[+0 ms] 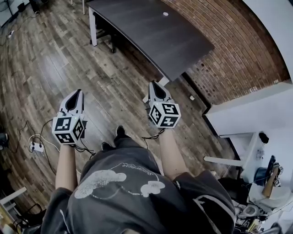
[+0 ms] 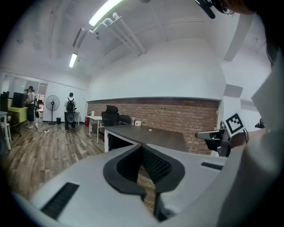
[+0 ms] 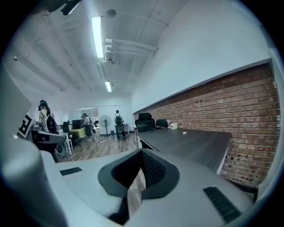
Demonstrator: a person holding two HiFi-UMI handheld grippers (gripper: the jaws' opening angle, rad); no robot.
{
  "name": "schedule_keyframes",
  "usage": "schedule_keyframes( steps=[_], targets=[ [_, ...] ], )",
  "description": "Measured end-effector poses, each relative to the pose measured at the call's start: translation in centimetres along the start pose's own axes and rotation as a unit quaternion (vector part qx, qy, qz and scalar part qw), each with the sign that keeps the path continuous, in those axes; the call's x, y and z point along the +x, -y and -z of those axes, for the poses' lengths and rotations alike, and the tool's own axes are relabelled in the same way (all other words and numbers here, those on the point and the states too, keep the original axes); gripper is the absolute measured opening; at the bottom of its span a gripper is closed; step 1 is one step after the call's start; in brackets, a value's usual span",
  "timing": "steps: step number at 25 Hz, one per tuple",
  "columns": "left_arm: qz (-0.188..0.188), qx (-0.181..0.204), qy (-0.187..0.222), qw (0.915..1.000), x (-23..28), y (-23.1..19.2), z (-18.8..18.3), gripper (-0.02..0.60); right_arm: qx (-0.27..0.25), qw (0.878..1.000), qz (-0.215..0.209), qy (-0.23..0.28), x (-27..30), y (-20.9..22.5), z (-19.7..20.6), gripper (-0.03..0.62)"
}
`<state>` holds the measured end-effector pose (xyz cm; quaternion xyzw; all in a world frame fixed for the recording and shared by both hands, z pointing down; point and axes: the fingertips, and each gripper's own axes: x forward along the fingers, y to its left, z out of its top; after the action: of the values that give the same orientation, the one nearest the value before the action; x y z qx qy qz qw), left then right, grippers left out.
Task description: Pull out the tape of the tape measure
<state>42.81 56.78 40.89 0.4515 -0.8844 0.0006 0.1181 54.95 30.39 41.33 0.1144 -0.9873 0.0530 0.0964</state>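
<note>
I stand on a wooden floor with both grippers held out in front of me, short of a dark table (image 1: 151, 32). My left gripper (image 1: 78, 93) is shut with nothing between its jaws; its own view shows the tips (image 2: 142, 146) meeting. The right gripper (image 1: 154, 84) is also shut and empty, its tips (image 3: 142, 152) aimed toward the table's near end. A small pale round thing (image 1: 165, 13) lies far back on the tabletop and also appears as that pale thing (image 3: 184, 132) in the right gripper view. It is too small to identify. No tape measure is recognisable.
A brick wall (image 1: 229, 50) runs along the table's right side. A white desk (image 1: 247, 151) with clutter stands at my right. A power strip (image 1: 35, 147) and cables lie on the floor at my left. Office chairs (image 2: 111, 116), a fan (image 2: 52, 106) and people stand far off.
</note>
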Motion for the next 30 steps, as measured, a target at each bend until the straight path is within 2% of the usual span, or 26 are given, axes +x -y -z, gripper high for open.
schedule_keyframes(
  steps=[3,8,11,12,13,16,18,20,24,30],
  targets=[
    [0.001,-0.004,-0.001,1.0,-0.2,-0.3,0.3,0.009,0.006,1.0,0.009,0.008,-0.1,0.0,-0.1,0.029],
    [0.013,-0.034,-0.002,0.9993,-0.3,-1.3,1.5,0.009,0.021,0.999,0.015,0.035,0.2,-0.3,-0.5,0.031],
    [0.002,-0.036,0.005,0.9993,0.3,-2.5,1.3,0.015,0.029,0.999,0.002,0.038,1.1,-0.5,-0.7,0.043],
    [0.001,-0.034,0.005,0.9994,0.6,-2.7,1.3,0.06,0.034,0.999,-0.01,0.035,1.5,-0.7,-0.6,0.092],
    [0.005,-0.031,0.004,0.9995,1.0,-2.8,1.2,0.142,0.041,0.998,-0.02,0.03,2.0,-0.7,-0.5,0.179],
    [0.016,-0.016,-0.006,0.9997,2.8,-3.4,1.2,0.245,0.056,0.998,-0.029,0.013,4.6,-0.3,0.0,0.292],
    [0.018,-0.022,-0.005,0.9996,4.1,-4.3,1.3,0.316,0.055,0.998,-0.026,-0.001,6.8,0.1,0.5,0.316],
    [0.015,-0.032,0.003,0.9994,5.7,-5.6,1.2,0.354,0.054,0.998,-0.023,-0.012,9.5,0.7,0.9,0.325],
    [-0.001,-0.044,-0.005,0.999,10.8,-8.6,0.7,0.374,0.061,0.997,-0.02,-0.032,15.3,3.4,1.4,0.328],
    [-0.01,-0.058,-0.001,0.9983,21.4,-12.5,-3.4,0.385,0.067,0.997,0.0,-0.033,25.3,9.5,-1.3,0.328]
  ],
)
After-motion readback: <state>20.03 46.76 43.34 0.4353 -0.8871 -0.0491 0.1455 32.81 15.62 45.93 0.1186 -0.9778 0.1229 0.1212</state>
